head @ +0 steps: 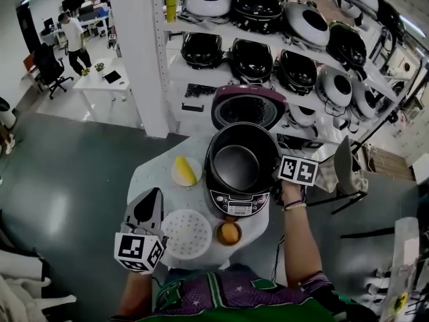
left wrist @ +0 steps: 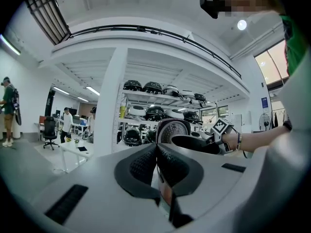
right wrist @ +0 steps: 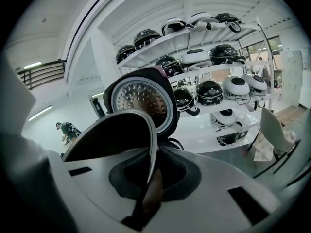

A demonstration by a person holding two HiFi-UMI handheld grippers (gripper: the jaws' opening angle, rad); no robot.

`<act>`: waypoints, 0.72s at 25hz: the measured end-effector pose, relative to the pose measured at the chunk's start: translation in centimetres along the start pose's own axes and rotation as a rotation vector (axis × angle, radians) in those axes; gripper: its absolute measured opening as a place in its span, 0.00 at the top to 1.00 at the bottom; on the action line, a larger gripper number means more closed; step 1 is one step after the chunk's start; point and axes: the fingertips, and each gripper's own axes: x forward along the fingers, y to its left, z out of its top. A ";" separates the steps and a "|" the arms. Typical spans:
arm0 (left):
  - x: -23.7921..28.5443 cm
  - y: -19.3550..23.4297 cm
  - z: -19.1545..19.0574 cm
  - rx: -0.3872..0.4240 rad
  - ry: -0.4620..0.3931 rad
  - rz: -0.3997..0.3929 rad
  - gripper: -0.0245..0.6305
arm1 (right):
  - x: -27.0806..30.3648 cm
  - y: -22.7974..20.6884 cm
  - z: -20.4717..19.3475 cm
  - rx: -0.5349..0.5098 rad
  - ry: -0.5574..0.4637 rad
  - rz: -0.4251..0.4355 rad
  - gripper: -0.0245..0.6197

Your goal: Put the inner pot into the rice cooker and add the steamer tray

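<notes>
In the right gripper view, the inner pot shows only its dark rim and upper wall. The rest of the pot is hidden behind the pale body of the right gripper. In the head view, that gripper's jaw tips are lost behind its marker cube and the rice cooker, whose panel print is too small to read. The yellow item on a small plate and the orange contents of a small bowl are too small to identify.

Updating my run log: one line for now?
pot: in cooker | right tongs: shut on pot rim | left tongs: shut, empty | tray: on table
</notes>
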 end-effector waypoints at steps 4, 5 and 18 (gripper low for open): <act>0.3 -0.7 -0.4 -0.006 0.013 0.034 0.93 | 1.4 -1.3 -0.3 -0.007 0.023 0.013 0.92; 0.4 -0.8 -0.5 -0.014 0.015 0.041 0.93 | 1.8 -1.6 -0.3 -0.009 0.028 0.018 0.92; 1.1 -2.7 -2.2 -0.024 0.027 0.143 0.93 | 6.8 -4.6 -2.2 -0.017 0.111 0.061 0.92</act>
